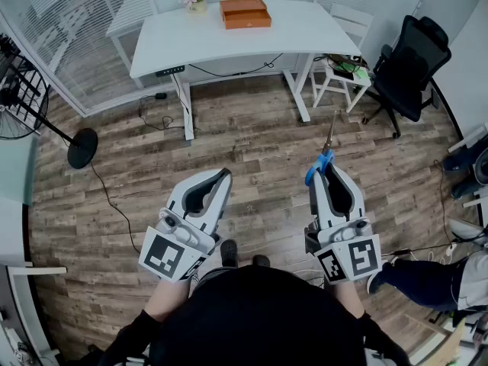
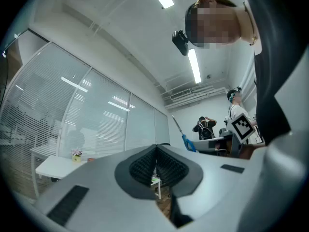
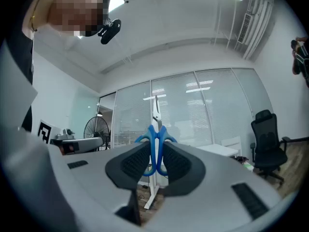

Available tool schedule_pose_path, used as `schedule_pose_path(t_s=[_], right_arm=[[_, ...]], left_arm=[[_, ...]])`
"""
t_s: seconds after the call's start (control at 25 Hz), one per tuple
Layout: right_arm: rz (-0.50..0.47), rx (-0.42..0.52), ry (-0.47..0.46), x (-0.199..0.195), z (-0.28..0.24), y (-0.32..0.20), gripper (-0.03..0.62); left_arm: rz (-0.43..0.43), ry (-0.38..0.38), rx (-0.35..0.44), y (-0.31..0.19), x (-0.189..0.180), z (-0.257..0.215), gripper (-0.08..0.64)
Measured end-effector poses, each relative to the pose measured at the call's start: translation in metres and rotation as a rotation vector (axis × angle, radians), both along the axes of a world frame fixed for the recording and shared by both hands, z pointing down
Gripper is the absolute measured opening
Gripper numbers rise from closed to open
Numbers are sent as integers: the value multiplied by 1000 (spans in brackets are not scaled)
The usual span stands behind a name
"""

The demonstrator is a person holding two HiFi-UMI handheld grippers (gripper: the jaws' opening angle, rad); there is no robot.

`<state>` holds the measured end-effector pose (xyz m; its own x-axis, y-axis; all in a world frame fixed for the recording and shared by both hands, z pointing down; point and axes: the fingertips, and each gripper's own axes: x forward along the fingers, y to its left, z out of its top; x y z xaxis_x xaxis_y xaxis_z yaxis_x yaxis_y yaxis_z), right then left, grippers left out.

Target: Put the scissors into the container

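Note:
In the head view my right gripper (image 1: 321,171) is shut on a pair of scissors (image 1: 330,137). The blue handles are between its pads and the metal blades point forward and up. The right gripper view shows the scissors (image 3: 155,125) standing upright out of the right gripper (image 3: 155,159). My left gripper (image 1: 222,177) is held beside it at waist height, and its pads meet with nothing between them (image 2: 156,152). An orange open box (image 1: 245,13) lies on the white desk (image 1: 305,33) far ahead. Both grippers are well short of the desk, over the wooden floor.
A small flower pot (image 1: 195,0) stands on the desk beside the box. A white chair (image 1: 345,67) and a black office chair (image 1: 408,63) stand at the right. A standing fan (image 1: 23,97) is at the left, with cables on the floor. Someone's leg (image 1: 427,277) is at the right.

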<state>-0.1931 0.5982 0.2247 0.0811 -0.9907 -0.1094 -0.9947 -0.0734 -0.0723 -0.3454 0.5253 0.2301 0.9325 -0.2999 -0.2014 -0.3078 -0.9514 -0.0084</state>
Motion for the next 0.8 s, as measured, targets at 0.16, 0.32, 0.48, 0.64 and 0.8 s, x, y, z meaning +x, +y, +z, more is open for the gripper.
schedule_pose_path(t_s=[0.16, 0.32, 0.48, 0.64, 0.8], right_arm=[[0, 7, 1, 0, 0, 1, 89], [0, 6, 3, -5, -1, -2, 89], [-3, 5, 3, -7, 0, -1, 89], [-1, 1, 5, -8, 2, 0, 89], [7, -3, 9, -10, 2, -2, 89]], left_arm=[[3, -1, 4, 1, 1, 1, 14], [2, -2, 8, -2, -2, -1, 14], [-3, 5, 11, -1, -4, -2, 14], [-3, 6, 11, 0, -6, -1, 14], [4, 3, 10, -2, -7, -2, 14]])
